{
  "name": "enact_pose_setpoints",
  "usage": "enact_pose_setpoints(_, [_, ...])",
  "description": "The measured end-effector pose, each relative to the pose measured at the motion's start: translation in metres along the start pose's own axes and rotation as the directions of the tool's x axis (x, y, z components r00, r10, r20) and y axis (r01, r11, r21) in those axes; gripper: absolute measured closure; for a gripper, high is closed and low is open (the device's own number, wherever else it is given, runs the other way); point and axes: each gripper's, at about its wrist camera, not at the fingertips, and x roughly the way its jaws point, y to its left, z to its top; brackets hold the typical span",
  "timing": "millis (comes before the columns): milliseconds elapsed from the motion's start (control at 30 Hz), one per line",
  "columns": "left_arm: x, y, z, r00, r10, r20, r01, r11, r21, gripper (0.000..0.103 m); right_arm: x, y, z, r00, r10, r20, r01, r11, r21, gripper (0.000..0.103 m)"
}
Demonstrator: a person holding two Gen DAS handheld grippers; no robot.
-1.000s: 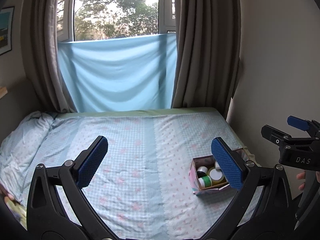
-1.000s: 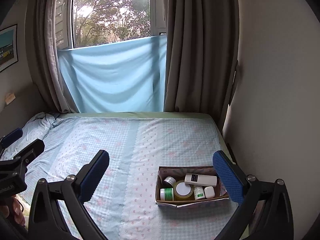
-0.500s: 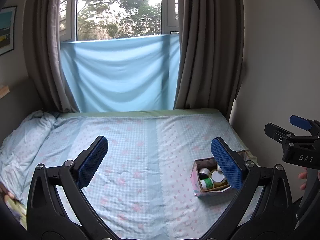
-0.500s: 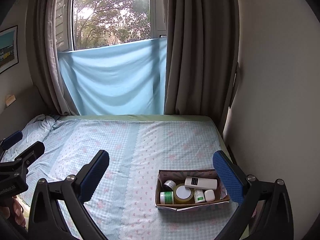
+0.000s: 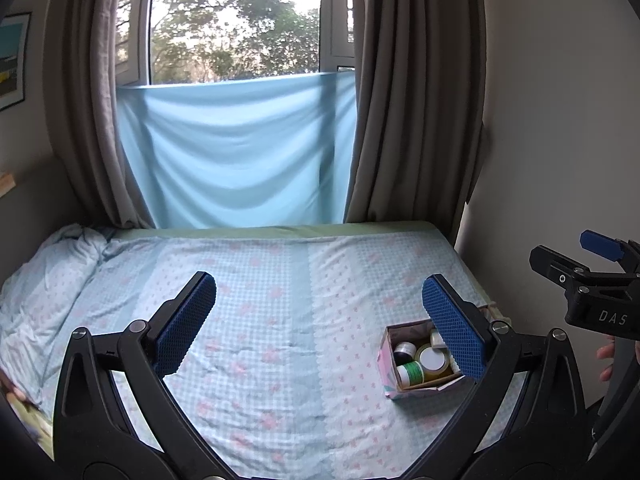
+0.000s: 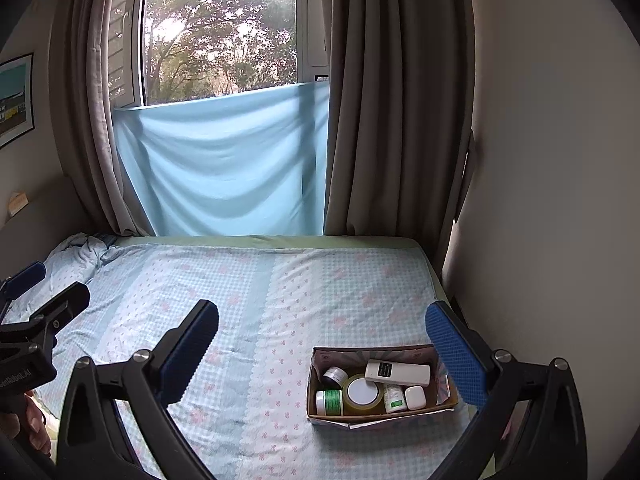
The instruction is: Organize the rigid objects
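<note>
Left gripper [image 5: 320, 328] and right gripper [image 6: 322, 344], both spread wide and empty above the bed [image 6: 260, 300]; the cardboard box [image 6: 380, 416] of small containers rests near its right edge.

Cardboard box [image 6: 380, 416]; soft cloth bedsheet [image 6: 260, 300]; glossy tape roll [image 6: 362, 394].

Daylit window [image 5: 236, 24], grey curtains [image 5: 412, 92], blue sheet [image 5: 236, 148], patterned bed [image 6: 260, 292], white wall [image 6: 552, 160]

"DAS" stood in white on right gripper [image 5: 600, 276] body, left wrist view. "...enRobot.AI", start cut off, stood on left gripper [image 6: 28, 312] body, right wrist view. Container labels in box [image 6: 320, 404] were unreadable.
</note>
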Motion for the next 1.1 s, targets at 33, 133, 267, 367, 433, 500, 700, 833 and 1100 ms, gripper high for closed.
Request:
enact_pose_setpoints(33, [0.000, 0.000, 0.000, 1.000, 0.000, 0.000, 0.000, 1.000, 0.000, 0.000, 0.000, 0.000, 0.000, 1.000, -0.001, 0.002, 0.001, 1.000, -0.001, 0.000])
enact_pose_setpoints(133, [0.001, 0.000, 0.000, 1.000, -0.001, 0.000, 0.001, 1.000, -0.002, 0.000, 0.000, 0.000, 0.002, 1.000, -0.003, 0.005, 0.003, 1.000, -0.002, 0.000])
enact_pose_setpoints(267, [0.002, 0.001, 0.001, 1.000, -0.004, 0.000, 0.004, 1.000, -0.008, 0.000, 0.002, 0.000, 0.001, 1.000, -0.008, 0.004, 0.008, 1.000, -0.002, 0.000])
enact_pose_setpoints(367, [0.003, 0.001, 0.001, 1.000, -0.007, 0.000, 0.007, 1.000, -0.011, 0.000, 0.003, 0.000, 0.001, 1.000, -0.010, 0.003, 0.010, 1.000, 0.000, 0.000])
enact_pose_setpoints(433, [0.005, 0.000, 0.001, 1.000, -0.005, -0.001, 0.005, 1.000, -0.006, 0.000, 0.002, 0.000, 0.002, 1.000, -0.009, 0.002, 0.009, 1.000, -0.001, 0.000])
enact_pose_setpoints(500, [0.006, -0.001, 0.000, 1.000, -0.001, -0.004, 0.001, 1.000, -0.002, 0.000, 0.002, 0.000, 0.002, 1.000, -0.014, 0.000, 0.014, 1.000, -0.003, 0.000])
enact_pose_setpoints(700, [0.011, -0.003, -0.002, 1.000, 0.014, -0.012, -0.014, 1.000, 0.001, 0.000, -0.001, 0.004, 0.001, 1.000, -0.023, 0.008, 0.023, 1.000, -0.004, 0.000])
enact_pose_setpoints(833, [0.015, -0.002, -0.003, 1.000, 0.010, -0.018, -0.010, 1.000, -0.008, 0.000, -0.001, 0.004, 0.002, 1.000, -0.026, 0.009, 0.026, 1.000, 0.000, 0.000])
enact_pose_setpoints(1100, [0.012, -0.005, -0.005, 0.997, 0.066, 0.026, -0.067, 0.998, 0.019, 0.000, 0.001, 0.005, 0.004, 0.999, -0.035, 0.015, 0.035, 0.999, 0.003, 0.000])
